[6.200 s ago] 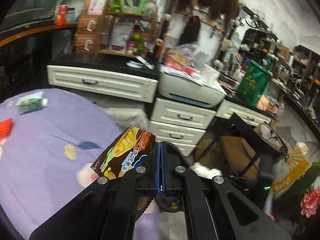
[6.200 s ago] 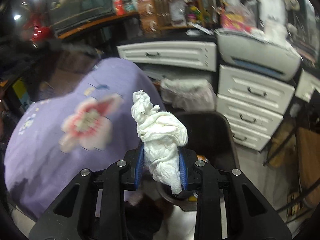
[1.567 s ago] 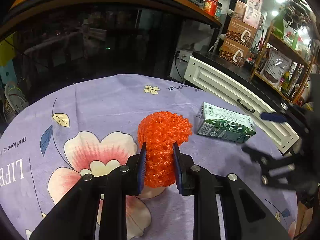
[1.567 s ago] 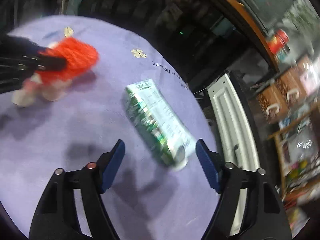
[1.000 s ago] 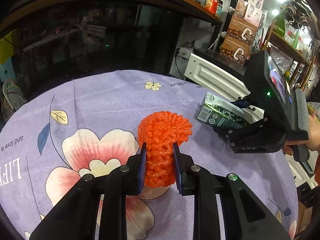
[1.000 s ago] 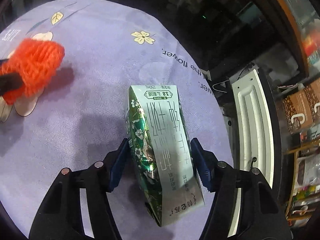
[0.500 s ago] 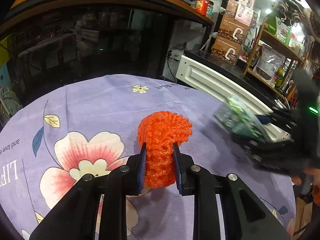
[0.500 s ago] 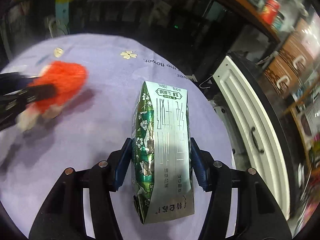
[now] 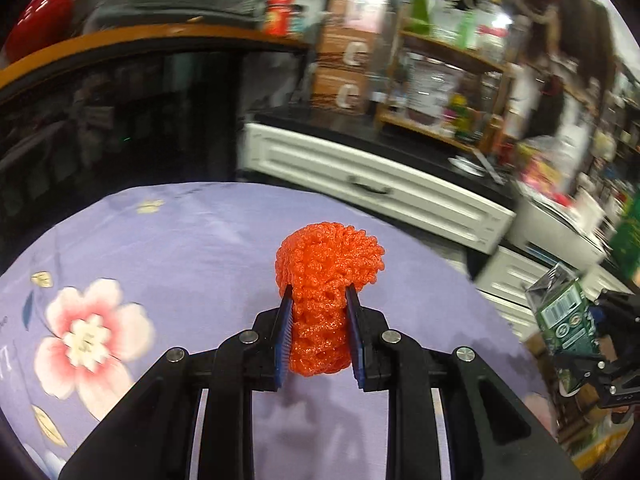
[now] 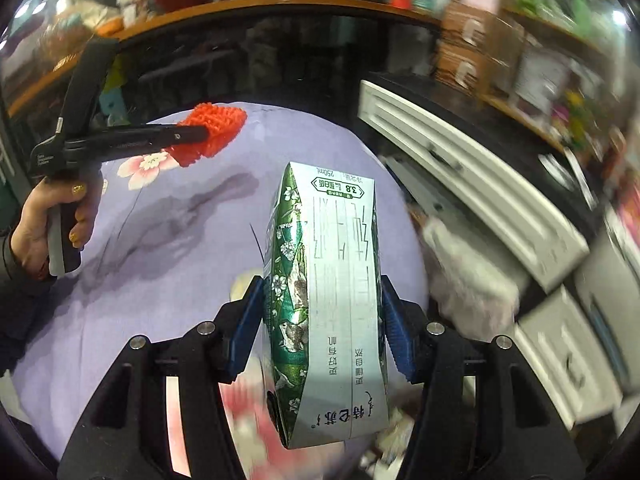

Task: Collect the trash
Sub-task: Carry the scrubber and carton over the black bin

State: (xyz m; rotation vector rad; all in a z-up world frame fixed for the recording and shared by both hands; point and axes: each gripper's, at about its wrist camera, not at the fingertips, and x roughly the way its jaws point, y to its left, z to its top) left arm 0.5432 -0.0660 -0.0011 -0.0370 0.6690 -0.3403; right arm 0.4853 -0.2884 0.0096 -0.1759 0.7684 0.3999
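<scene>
Through my left wrist camera, my left gripper (image 9: 318, 334) is clenched on an orange foam net (image 9: 326, 280), its blue pads pressing both sides of the net's lower half while the frilly top spreads out above them. Below it lies the round table (image 9: 192, 248) under a lilac cloth printed with a pink flower (image 9: 90, 338) and small leaves. Behind the table runs a dark glass counter (image 9: 120, 92) with an orange wooden edge, then white drawers (image 9: 372, 188) under a black top, and shelves (image 9: 444, 80) crowded with boxes and bottles, all blurred. At the right edge the green carton (image 9: 564, 320) shows, gripped by my right gripper (image 9: 600, 340). Through my right wrist camera, that gripper (image 10: 324, 320) is grasping the carton (image 10: 328, 292) across its width, the carton pointing away from me above the table's edge (image 10: 160, 240). To the left, my hand (image 10: 44, 220) holds the left gripper (image 10: 200, 134) with the net (image 10: 212, 130) over the cloth. Right of the table stand the white drawers (image 10: 472, 176), and a pale, blurred bag (image 10: 468, 276) sits low beside them.
</scene>
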